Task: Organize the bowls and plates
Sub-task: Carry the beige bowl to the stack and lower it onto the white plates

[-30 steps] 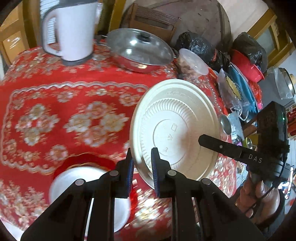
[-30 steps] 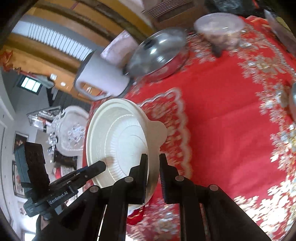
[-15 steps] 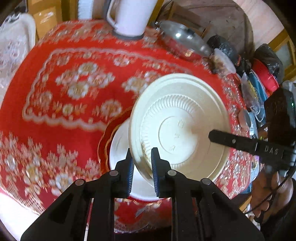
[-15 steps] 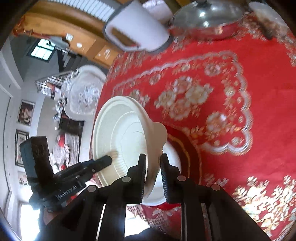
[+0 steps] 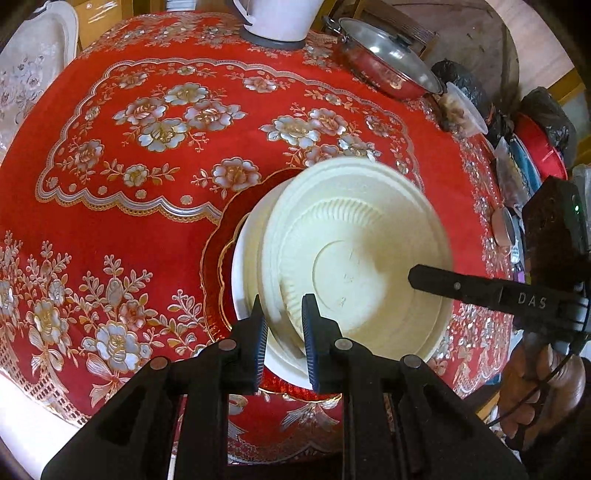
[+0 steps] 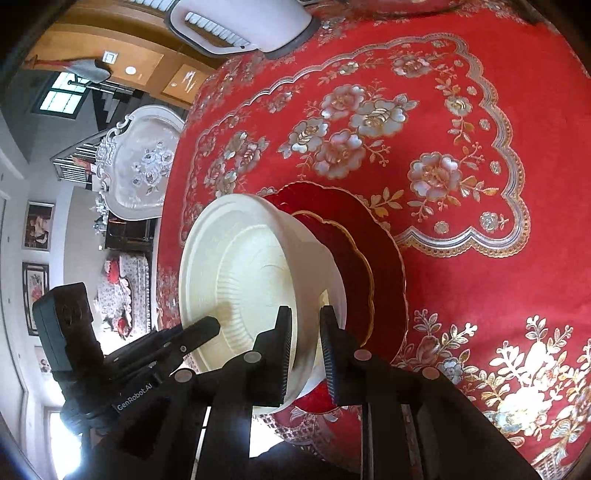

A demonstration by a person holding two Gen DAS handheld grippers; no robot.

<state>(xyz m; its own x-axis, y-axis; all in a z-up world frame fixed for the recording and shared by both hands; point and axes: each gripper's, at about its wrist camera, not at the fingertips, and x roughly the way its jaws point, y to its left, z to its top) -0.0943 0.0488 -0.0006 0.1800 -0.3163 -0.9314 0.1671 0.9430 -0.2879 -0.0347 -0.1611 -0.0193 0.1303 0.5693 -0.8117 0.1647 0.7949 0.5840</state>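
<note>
From the left wrist, the left gripper (image 5: 283,314) pinches the cream bowl's (image 5: 354,254) rim, tilted over a white bowl (image 5: 245,266) on the red plate (image 5: 218,251) near the tablecloth's (image 5: 110,147) front edge; kettle (image 5: 277,18) and pan (image 5: 388,62) stand far back.

From the right wrist, the right gripper (image 6: 306,328) clamps the opposite rim; a chair (image 6: 140,162) sits beyond.

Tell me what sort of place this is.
Most likely a lived-in home dining room: a round table under a red floral tablecloth, a lidded steel pot and white kettle on it, and framed pictures on the wall beyond.
</note>
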